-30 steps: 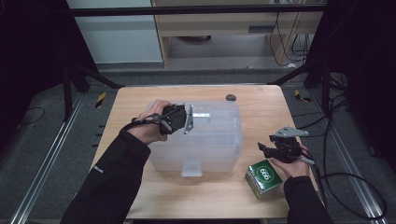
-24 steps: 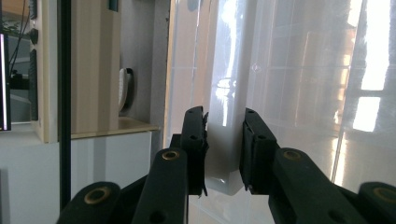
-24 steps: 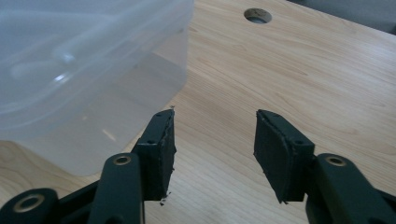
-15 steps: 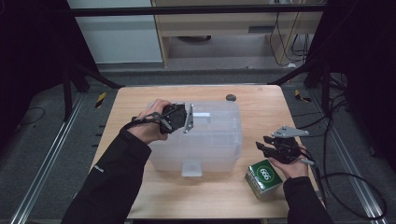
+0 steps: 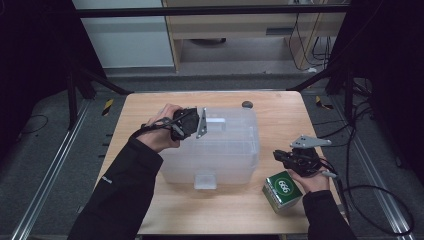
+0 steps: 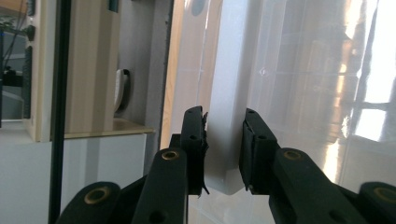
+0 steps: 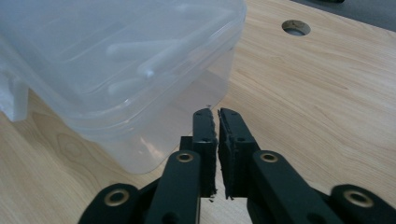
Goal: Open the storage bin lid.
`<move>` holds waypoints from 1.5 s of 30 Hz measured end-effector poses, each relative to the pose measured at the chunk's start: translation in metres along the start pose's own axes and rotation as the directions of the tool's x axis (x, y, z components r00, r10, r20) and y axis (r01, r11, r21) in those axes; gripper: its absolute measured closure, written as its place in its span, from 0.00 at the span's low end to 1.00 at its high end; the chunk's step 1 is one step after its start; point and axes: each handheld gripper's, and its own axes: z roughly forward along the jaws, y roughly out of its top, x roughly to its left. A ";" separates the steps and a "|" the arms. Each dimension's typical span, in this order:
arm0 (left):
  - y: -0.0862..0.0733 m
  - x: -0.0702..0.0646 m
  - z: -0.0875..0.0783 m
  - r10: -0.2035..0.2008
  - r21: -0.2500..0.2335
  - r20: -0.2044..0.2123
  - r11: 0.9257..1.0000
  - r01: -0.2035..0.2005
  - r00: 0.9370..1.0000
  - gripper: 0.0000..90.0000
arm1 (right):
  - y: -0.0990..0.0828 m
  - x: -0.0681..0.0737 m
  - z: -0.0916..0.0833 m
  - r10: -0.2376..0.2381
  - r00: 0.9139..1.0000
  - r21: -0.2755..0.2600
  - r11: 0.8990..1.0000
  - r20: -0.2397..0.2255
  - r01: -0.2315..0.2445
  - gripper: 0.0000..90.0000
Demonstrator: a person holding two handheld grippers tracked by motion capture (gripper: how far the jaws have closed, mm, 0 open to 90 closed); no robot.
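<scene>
Two tongs work one clear plastic lidded storage box (image 5: 215, 147) on the wooden table (image 5: 285, 112).
Nearest, right of the box, the right tongs (image 5: 280, 156) have just closed on nothing, beside a green carton (image 5: 282, 190); the left tongs (image 5: 192, 124) clamp the box's far-left white latch (image 6: 224, 135). Box contents unclear.

The one thing legible from here is on the small green box (image 5: 283, 191) at about five o'clock on the table (image 5: 150, 107): a white oval on its top face carries the green figures "666". Nothing else bears readable lettering.
</scene>
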 end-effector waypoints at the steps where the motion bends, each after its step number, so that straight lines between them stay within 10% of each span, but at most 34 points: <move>1: 0.000 0.001 0.000 -0.006 -0.003 0.001 1.000 0.006 1.000 0.81 | 0.000 0.000 0.000 -0.001 1.000 0.003 1.000 -0.005 0.001 0.97; 45: -0.005 0.035 0.014 -0.188 -0.059 -0.105 0.981 0.182 0.977 0.76 | 0.007 0.027 -0.002 -0.001 0.991 -0.082 0.997 -0.134 -0.010 1.00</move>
